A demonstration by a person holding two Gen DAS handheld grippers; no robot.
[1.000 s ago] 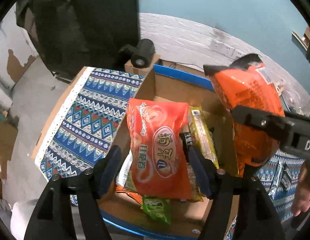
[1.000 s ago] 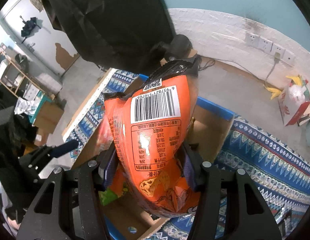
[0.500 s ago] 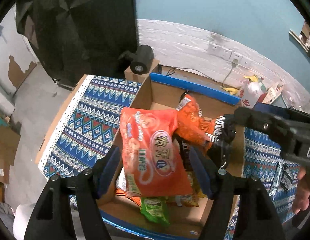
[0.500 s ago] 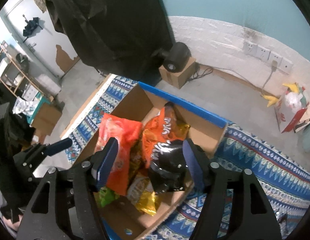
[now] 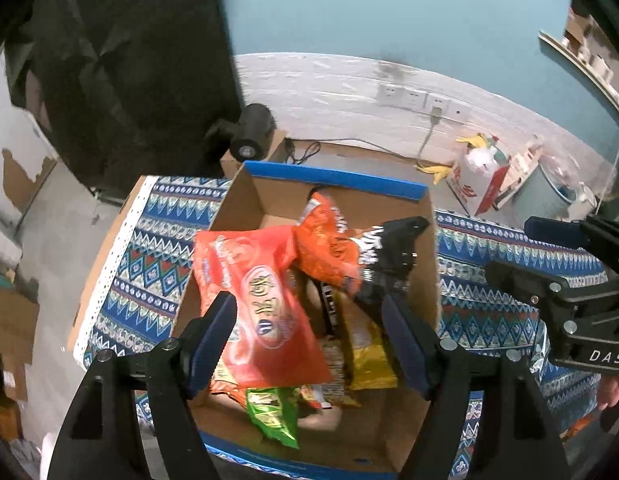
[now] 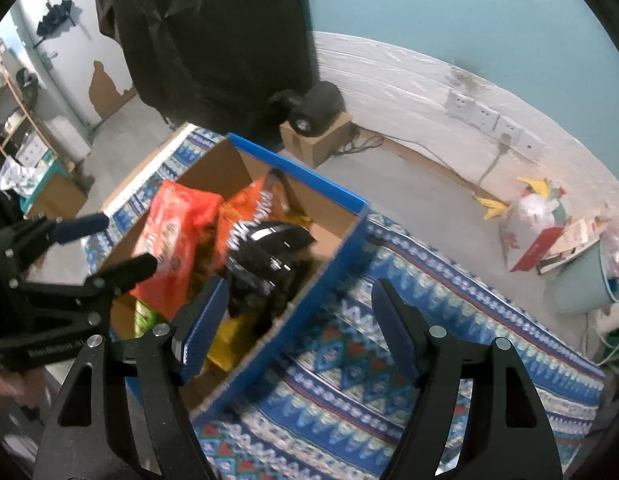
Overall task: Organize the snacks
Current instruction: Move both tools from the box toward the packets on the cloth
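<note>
A cardboard box with a blue rim (image 5: 333,180) (image 6: 297,168) holds several snack bags. A red bag (image 5: 261,304) (image 6: 169,232) lies tilted on top at the left. An orange and black bag (image 5: 329,248) (image 6: 249,216) lies beside it. A yellow bag (image 5: 369,356) and a green bag (image 5: 269,408) lie underneath. My left gripper (image 5: 309,340) (image 6: 105,246) hangs over the box, its jaws opening; the red bag is below and between them, but the pads do not press it. My right gripper (image 6: 299,332) (image 5: 549,264) is over the box's right wall, jaws opening and empty.
The box stands on a blue patterned cloth (image 5: 149,248) (image 6: 389,380). Behind it a black round device (image 5: 251,132) sits on a small carton, under hanging black fabric. A red and white bag (image 5: 477,176) and a pale blue bin (image 6: 585,276) stand on the floor at the right.
The right gripper let go of the orange bag, which dropped into the box, then opened wide and drew off to the right. The red bag sank and tilted into the box as the left jaws widened.
</note>
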